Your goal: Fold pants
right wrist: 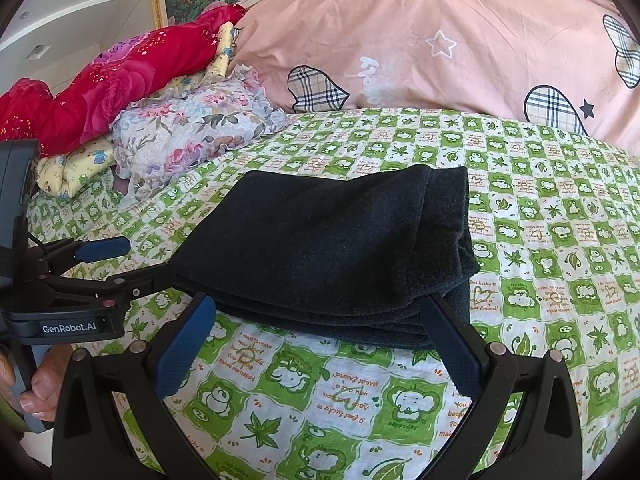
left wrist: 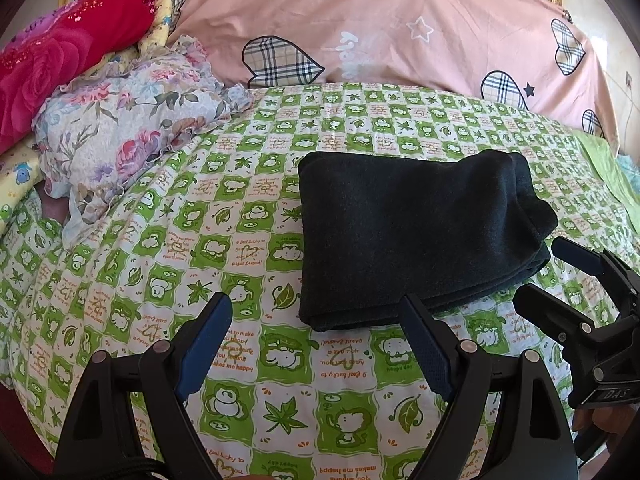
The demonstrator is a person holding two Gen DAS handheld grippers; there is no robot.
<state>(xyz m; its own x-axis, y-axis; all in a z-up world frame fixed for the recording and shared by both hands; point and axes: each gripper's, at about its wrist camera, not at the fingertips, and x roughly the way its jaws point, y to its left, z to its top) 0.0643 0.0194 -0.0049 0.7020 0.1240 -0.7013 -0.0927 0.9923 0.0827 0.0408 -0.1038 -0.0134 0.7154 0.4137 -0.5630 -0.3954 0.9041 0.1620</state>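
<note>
Dark charcoal fleece pants (left wrist: 416, 236) sit folded into a thick rectangular stack on the bed (left wrist: 248, 384), which has a green-and-white cartoon check sheet. Left claw (left wrist: 320, 348) is spread wide with nothing in it, just short of the stack's near edge at about 6 o'clock. Right claw (right wrist: 320, 344) is also wide and empty, fingertips right beside the near edge. At 10 o'clock there's a floral pillow (left wrist: 132, 136) and a red blanket (left wrist: 60, 56); a pink quilt (left wrist: 400, 28) is at 12.
</note>
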